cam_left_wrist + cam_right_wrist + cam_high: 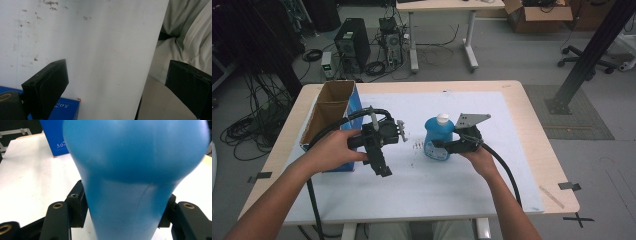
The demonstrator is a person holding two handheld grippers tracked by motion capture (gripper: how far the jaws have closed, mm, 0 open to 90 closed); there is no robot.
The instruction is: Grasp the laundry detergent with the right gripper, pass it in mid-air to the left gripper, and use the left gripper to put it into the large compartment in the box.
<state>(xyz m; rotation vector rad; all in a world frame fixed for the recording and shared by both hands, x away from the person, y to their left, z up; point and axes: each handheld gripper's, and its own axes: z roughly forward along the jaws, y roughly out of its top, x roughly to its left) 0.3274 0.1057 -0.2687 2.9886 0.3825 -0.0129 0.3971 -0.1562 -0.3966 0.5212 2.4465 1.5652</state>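
At the left edge of the pale wooden table (pixel 532 150), which carries a white sheet (pixel 452 185) over most of its top, stands an open blue cardboard box with a brown inside (pixel 332 107); the person's left hand (pixel 332 150) is just in front of it. That hand holds the left tongs (pixel 384 170), turned so that they point back toward the person's side of the table. In the left gripper view their two black jaws stand wide apart with nothing between them, above the white sheet and its near edge, and a corner of the blue box shows at the bottom.

Near the middle of the sheet, a little right of the left tongs and apart from them, stands a round-bellied blue plastic bottle with a white cap (pixel 438 137), upright. A few small dark specks (pixel 416 145) lie on the sheet between the two.

The right tongs (pixel 443 146), held by the right hand (pixel 477 156), come in from the right and pinch the bottle low on its body. In the right gripper view the blue bottle (pixel 132 177) sits between the two jaws, each pressed against one flank.
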